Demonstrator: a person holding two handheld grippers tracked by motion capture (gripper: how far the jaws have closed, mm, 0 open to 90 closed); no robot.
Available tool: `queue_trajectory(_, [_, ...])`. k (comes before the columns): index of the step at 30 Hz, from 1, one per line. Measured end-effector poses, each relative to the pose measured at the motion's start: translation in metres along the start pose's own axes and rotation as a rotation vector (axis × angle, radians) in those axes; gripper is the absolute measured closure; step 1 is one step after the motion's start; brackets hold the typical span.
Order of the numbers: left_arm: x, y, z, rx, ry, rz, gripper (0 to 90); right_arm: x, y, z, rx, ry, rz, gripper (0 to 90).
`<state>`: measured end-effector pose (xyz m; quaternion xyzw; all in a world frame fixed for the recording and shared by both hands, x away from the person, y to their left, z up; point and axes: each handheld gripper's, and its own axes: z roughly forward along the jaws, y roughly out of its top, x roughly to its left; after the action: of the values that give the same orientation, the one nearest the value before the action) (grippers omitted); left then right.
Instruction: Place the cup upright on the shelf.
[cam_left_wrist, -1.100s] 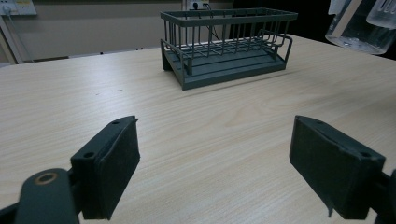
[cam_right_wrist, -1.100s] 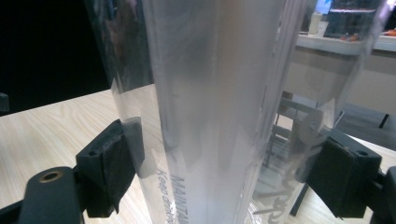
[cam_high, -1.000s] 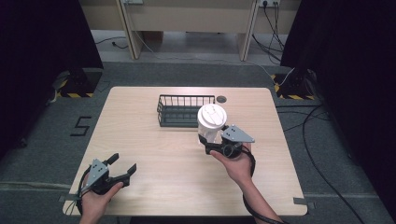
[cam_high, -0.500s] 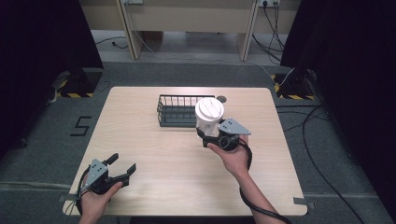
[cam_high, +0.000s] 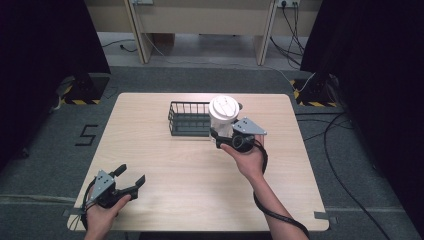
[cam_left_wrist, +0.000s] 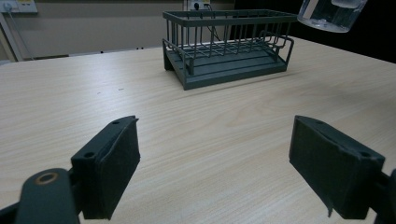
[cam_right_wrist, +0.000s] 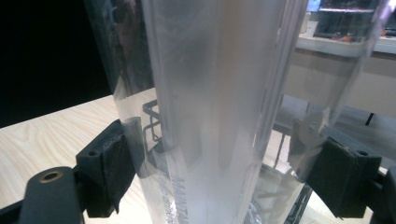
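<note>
a dark wire basket (cam_high: 189, 119) stands on the far middle of the wooden counter (cam_high: 165, 165), empty as far as the high view shows. in the left gripper view the basket (cam_left_wrist: 229, 44) sits well ahead across bare wood, with the base of the clear cup (cam_left_wrist: 329, 14) hanging in the air above and to the right of it. nothing lies between the cup and the basket.

the right gripper (cam_high: 226, 136) holds the clear cup (cam_high: 223, 116) upright, its white lid (cam_high: 223, 107) on top, just beside the basket's right end and off the counter. in the right gripper view the cup (cam_right_wrist: 219, 112) stands between the two fingers (cam_right_wrist: 109, 161), which pinch its transparent wall from both sides, low on the body.

the left gripper (cam_high: 129, 177) rests at the near left corner of the counter, well apart from the cup, its fingers (cam_left_wrist: 112, 163) spread wide and holding nothing.
</note>
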<state>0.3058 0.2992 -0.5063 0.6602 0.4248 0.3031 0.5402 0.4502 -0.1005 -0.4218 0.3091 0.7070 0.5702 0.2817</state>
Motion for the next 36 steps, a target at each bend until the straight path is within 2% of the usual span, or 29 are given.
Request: queue_trajectory(36, [0.0,0.001,0.0,-0.003,-0.003,-0.002,16.1,-0.017,0.032,0.032,0.008,-0.033,0.004,18.3])
